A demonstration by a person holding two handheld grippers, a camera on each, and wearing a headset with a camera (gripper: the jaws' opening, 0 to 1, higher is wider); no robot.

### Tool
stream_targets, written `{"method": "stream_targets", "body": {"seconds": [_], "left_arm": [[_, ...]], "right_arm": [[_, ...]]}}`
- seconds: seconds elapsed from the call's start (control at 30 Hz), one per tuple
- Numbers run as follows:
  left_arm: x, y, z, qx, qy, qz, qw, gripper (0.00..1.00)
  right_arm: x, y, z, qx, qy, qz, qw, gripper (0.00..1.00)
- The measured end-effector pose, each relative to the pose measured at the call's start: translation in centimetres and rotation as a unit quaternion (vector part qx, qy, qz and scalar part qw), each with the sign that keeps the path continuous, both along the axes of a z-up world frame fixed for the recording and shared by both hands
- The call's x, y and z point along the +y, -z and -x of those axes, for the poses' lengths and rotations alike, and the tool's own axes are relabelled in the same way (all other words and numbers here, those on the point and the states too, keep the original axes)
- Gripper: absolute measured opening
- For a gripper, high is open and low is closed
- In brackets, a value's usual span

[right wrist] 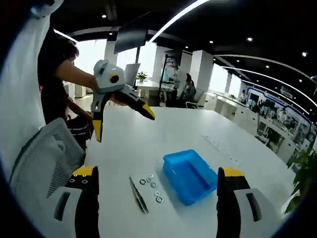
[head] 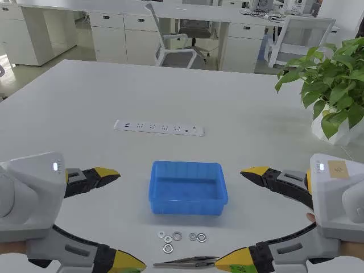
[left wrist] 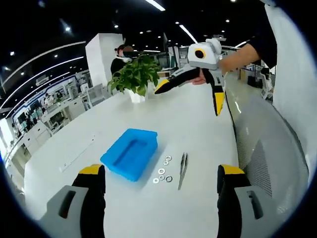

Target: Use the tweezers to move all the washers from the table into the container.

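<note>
A blue plastic container (head: pixel 187 187) sits mid-table, with nothing visible inside it. Several small metal washers (head: pixel 182 236) lie in a loose cluster just in front of it. Slim metal tweezers (head: pixel 185 262) lie flat on the table nearer to me than the washers. My left gripper (head: pixel 129 218) hovers open to the left of them and my right gripper (head: pixel 232 218) hovers open to the right, both holding nothing. The left gripper view shows the container (left wrist: pixel 130 152), washers (left wrist: pixel 163 171) and tweezers (left wrist: pixel 182 169). The right gripper view shows the container (right wrist: pixel 190 176), washers (right wrist: pixel 151 187) and tweezers (right wrist: pixel 138 195).
A white power strip (head: pixel 158 128) lies beyond the container. A potted plant (head: pixel 335 85) stands at the table's right edge. An office chair (head: pixel 176 45) and white desks stand behind the table. A mesh chair (right wrist: pixel 44 158) is beside me.
</note>
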State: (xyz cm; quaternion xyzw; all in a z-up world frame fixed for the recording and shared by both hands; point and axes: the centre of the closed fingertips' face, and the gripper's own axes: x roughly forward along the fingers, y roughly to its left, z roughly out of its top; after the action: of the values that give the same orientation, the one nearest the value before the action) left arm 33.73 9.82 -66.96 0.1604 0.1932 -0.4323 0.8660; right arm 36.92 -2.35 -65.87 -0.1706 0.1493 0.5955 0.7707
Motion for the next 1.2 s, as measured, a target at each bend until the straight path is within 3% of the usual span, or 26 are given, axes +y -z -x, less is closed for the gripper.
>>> {"method": "stream_targets", "body": {"seconds": [0.2,0.53,1.2], "left_arm": [[-0.1,-0.4,-0.1,0.000,-0.002,0.011,0.9999,0.99],[0.0,-0.1,-0.1,0.001,0.004,-0.007,1.0000,0.99],[1.2,0.6,0.1,0.011,-0.011,-0.011,0.9998,0.99]], "right_arm": [[-0.2,0.2,0.1,0.008,0.007,-0.006,0.9999,1.00],[-0.3,0.3,0.3,0.010,0.008,-0.003,0.9999,1.00],[-0.7,0.9,0.5,0.013,0.010,0.005,0.9999,0.98]]}}
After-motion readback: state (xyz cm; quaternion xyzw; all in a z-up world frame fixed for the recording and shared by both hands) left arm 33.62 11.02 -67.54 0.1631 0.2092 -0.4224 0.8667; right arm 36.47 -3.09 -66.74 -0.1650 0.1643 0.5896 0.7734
